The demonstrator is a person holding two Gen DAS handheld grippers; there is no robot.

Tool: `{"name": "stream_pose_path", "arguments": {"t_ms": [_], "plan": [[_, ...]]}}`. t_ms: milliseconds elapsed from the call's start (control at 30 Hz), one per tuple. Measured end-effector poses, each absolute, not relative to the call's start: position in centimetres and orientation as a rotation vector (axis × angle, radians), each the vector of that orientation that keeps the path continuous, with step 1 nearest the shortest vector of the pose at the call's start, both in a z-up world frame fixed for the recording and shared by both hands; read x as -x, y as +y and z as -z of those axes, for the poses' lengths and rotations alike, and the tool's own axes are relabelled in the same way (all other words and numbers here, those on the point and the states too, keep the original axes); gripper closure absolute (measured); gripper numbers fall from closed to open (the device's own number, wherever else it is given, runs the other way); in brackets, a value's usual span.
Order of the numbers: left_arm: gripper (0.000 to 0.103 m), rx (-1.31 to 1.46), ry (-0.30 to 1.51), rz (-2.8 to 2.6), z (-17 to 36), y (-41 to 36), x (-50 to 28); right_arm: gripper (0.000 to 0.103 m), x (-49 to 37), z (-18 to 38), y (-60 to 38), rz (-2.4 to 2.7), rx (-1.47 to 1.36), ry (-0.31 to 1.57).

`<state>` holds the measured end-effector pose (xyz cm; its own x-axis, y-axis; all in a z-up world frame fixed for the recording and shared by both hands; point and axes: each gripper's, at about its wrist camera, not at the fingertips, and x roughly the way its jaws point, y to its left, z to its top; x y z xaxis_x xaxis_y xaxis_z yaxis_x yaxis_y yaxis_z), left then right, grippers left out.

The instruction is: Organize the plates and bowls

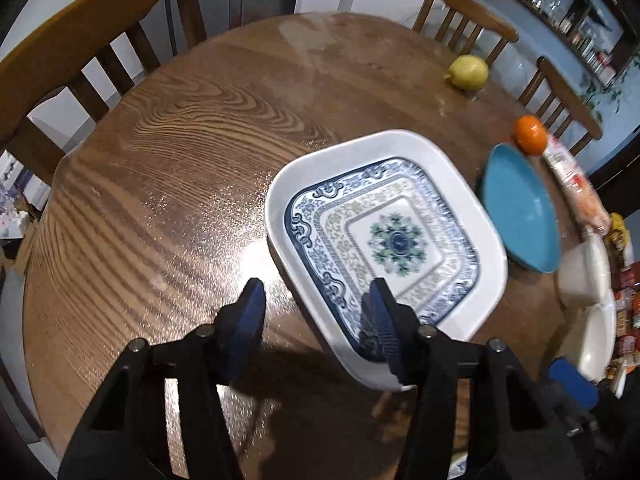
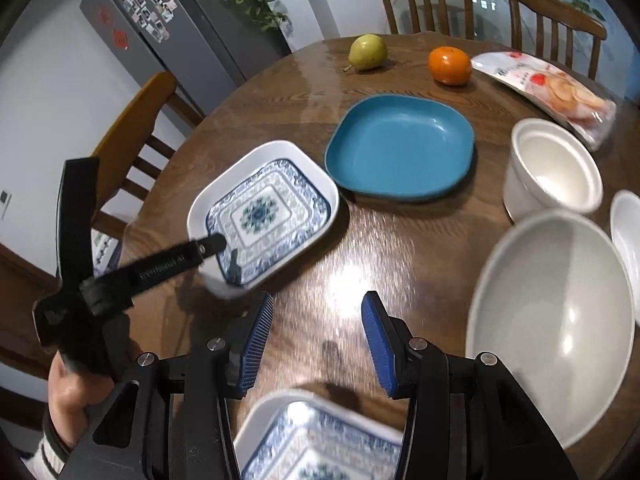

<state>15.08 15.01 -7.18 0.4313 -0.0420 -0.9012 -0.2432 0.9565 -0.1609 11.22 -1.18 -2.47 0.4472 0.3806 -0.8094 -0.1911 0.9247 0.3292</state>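
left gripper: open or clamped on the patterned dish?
Open. The left gripper straddles the rim of the patterned dish: one finger over the dish, the other over bare table, with a wide gap.

- Left wrist view looks steeply down along its gripper (image 1: pixel 316 320), close above the bench (image 1: pixel 160 168).
- Right wrist view looks down from nearer the bench edge, slightly farther back.
- Both share the patterned dish (image 1: pixel 384 240) (image 2: pixel 264 212), blue plate (image 1: pixel 520 208) (image 2: pixel 400 144), and orange (image 1: pixel 530 135) (image 2: pixel 449 65).
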Motion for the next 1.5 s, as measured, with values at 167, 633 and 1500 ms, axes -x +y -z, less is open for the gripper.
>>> {"name": "stream_pose_path", "arguments": {"t_ms": [167, 633, 1500], "plan": [[0.07, 0.213, 1.125, -0.147, 6.9, 15.3, -15.6, 0.056, -13.2, 2.6, -0.5, -0.356, -0.186, 1.058], [0.088, 0.069, 1.18, -0.105, 6.3, 19.5, -13.6, 0.056, -18.0, 5.1, 2.3, -0.371, -0.178, 1.134], [0.093, 0.097, 1.101, -0.11, 5.3, 18.2, -12.4, 0.094, -17.2, 5.9, 4.1, -0.414, -0.126, 1.152]]}}
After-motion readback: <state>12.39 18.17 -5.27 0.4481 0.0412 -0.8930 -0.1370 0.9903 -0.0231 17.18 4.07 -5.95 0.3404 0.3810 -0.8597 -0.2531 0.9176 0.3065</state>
